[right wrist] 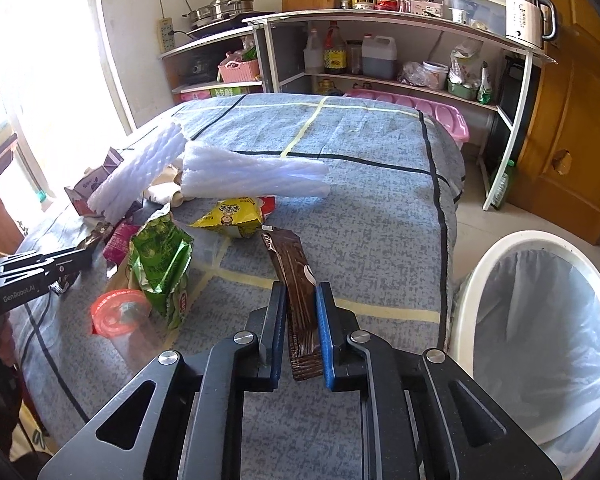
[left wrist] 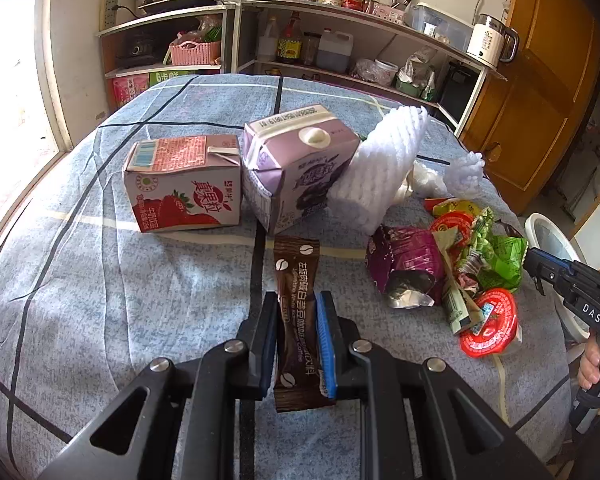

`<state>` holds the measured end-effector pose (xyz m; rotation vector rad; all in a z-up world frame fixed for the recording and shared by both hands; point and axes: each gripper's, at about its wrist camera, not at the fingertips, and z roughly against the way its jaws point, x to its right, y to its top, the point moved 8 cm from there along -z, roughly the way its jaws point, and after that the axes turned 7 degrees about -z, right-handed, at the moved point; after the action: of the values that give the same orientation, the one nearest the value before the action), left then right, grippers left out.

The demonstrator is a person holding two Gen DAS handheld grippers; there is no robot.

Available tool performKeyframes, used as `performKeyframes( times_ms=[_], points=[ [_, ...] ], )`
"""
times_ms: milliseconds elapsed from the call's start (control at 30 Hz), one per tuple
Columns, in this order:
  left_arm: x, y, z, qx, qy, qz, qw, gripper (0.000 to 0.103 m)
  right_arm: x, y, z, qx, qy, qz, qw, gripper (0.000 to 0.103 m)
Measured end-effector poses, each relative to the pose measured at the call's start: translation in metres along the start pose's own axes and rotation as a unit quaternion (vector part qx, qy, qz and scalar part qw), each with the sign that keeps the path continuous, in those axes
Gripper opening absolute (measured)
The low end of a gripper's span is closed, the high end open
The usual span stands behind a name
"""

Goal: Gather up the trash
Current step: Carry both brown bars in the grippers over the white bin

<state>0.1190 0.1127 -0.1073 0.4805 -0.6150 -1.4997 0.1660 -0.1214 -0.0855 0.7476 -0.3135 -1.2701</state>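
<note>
My left gripper (left wrist: 298,300) is shut on a brown coffee sachet (left wrist: 298,280), held above the blue checked tablecloth (left wrist: 100,280). My right gripper (right wrist: 302,290) is shut on another brown sachet (right wrist: 290,260), beside the white bin (right wrist: 536,344) lined with a clear bag at the table's right edge. Trash on the table: a strawberry milk carton (left wrist: 182,184), a purple carton (left wrist: 296,164), white foam nets (left wrist: 384,160) (right wrist: 256,176), a purple wrapper (left wrist: 406,264), green wrappers (left wrist: 496,252) (right wrist: 162,264), red lids (left wrist: 488,324) (right wrist: 116,312) and a yellow packet (right wrist: 232,216).
Shelves (right wrist: 380,76) with bottles, jars and pots stand behind the table, with a white kettle (right wrist: 526,10) on top. A pink tub (right wrist: 420,108) sits behind the table. A wooden door (right wrist: 572,120) is at right. A bright window is at left.
</note>
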Motion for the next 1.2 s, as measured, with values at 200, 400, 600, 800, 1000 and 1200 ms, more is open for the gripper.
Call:
performKeyframes(
  times_ms=[200, 400, 600, 800, 1000, 1200],
  points=[
    [0.014, 0.010, 0.026, 0.029, -0.009, -0.016, 0.9994, 0.020, 0.004, 0.005, 0.020, 0.021, 0.002, -0.019, 1.000, 0.016],
    [0.046, 0.030, 0.050, 0.058, -0.036, -0.042, 0.9968, 0.020, 0.020, 0.012, 0.046, 0.050, -0.008, -0.047, 0.998, 0.016],
    [0.096, 0.049, 0.056, 0.068, -0.078, -0.081, 0.9913, 0.020, 0.047, 0.013, 0.075, 0.075, -0.030, -0.071, 0.994, 0.016],
    [0.155, 0.062, 0.049, 0.062, -0.124, -0.118, 0.9833, 0.020, 0.085, 0.009, 0.101, 0.090, -0.063, -0.095, 0.989, 0.016],
    [0.214, 0.071, 0.041, 0.056, -0.170, -0.145, 0.9731, 0.020, 0.127, 0.000, 0.119, 0.094, -0.101, -0.128, 0.982, 0.016],
    [0.275, 0.075, 0.026, 0.034, -0.209, -0.174, 0.9617, 0.020, 0.172, -0.014, 0.120, 0.076, -0.139, -0.162, 0.974, 0.016]
  ],
)
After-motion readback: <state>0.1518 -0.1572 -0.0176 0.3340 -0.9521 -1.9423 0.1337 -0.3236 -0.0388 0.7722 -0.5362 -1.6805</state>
